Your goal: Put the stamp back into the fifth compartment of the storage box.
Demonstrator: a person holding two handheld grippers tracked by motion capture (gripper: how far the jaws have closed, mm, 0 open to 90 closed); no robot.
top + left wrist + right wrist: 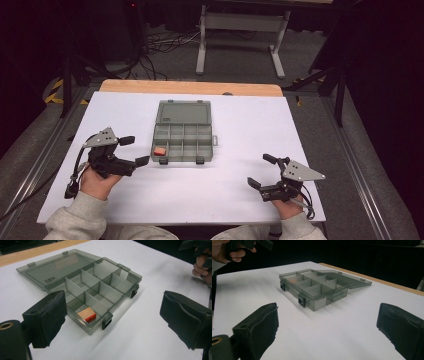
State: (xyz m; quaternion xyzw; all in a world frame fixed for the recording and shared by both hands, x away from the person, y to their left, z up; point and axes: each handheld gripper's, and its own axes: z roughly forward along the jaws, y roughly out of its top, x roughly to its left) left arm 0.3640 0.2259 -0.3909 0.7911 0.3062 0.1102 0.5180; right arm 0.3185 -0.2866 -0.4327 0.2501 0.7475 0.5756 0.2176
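A small wooden block with a red side (86, 314) lies in the near-left corner compartment of the open, smoky-grey plastic organiser box (182, 132). Embossed lettering on its lid is unreadable. The left gripper (134, 150) beside it and the right gripper (261, 171) well apart both stand released, empty.

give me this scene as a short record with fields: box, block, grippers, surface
box: grey see-through organizer box, lid open and lying flat behind it, eight compartments
block: small wooden block with a red end, in the front corner compartment on the left gripper's side
left gripper: left gripper beside the box, jaws open, nothing between them
right gripper: right gripper apart from the box, jaws open, nothing held
surface: white sheet on a wooden table
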